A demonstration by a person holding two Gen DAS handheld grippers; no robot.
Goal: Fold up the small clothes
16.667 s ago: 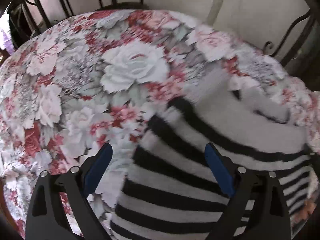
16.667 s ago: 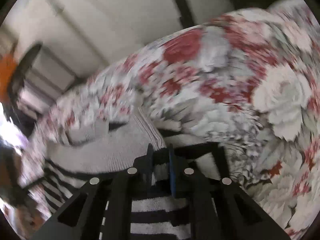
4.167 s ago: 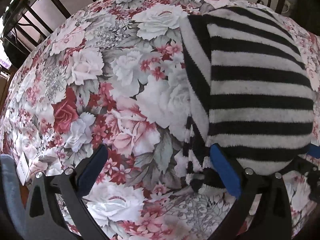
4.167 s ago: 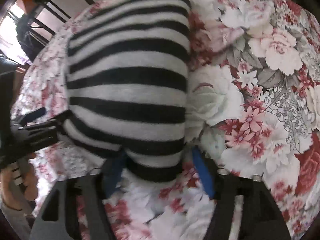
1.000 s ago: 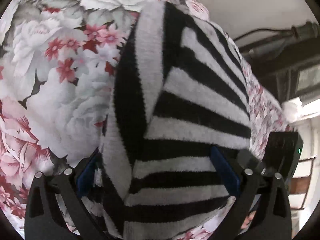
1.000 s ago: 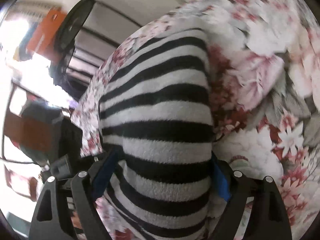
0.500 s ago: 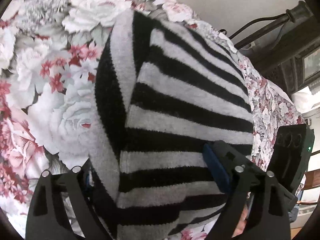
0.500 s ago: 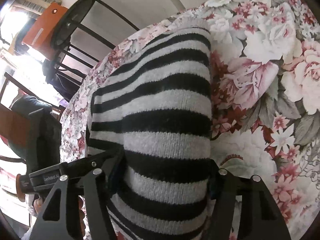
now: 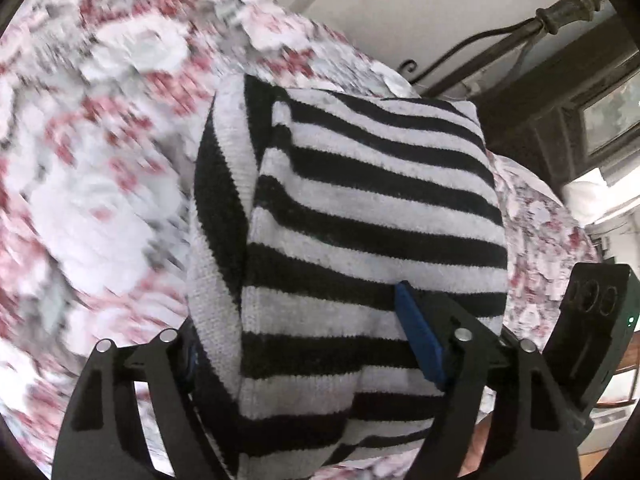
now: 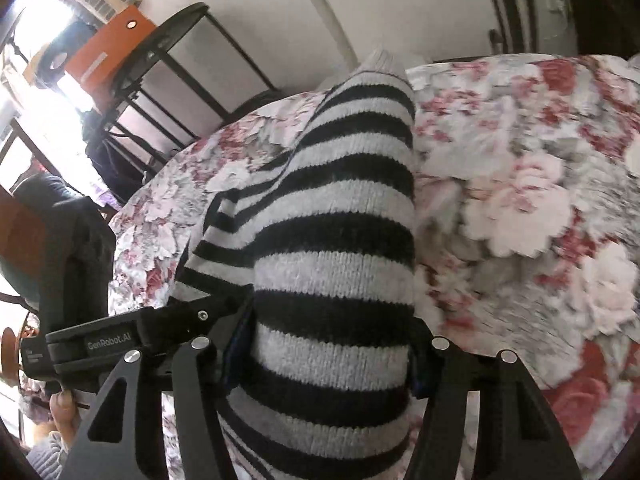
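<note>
A folded black-and-white striped knit sweater (image 9: 360, 216) fills both views and is raised off the floral cloth (image 9: 100, 184). My left gripper (image 9: 304, 344) is shut on the sweater's near edge; its blue pad (image 9: 418, 340) presses into the knit. My right gripper (image 10: 324, 356) is shut on the same thick bundle (image 10: 336, 240), which hangs between its jaws. The left gripper's body (image 10: 120, 344) shows in the right wrist view, close beside the right one.
The floral cloth (image 10: 520, 208) covers the surface all round. A black metal rack (image 10: 168, 72) with an orange box (image 10: 104, 56) stands behind to the left. A dark iron frame (image 9: 520, 40) and wall lie beyond the far edge.
Both grippers have lifted the folded sweater up off the cloth and tilted; more wall and furniture now show, and the cloth is motion-blurred.
</note>
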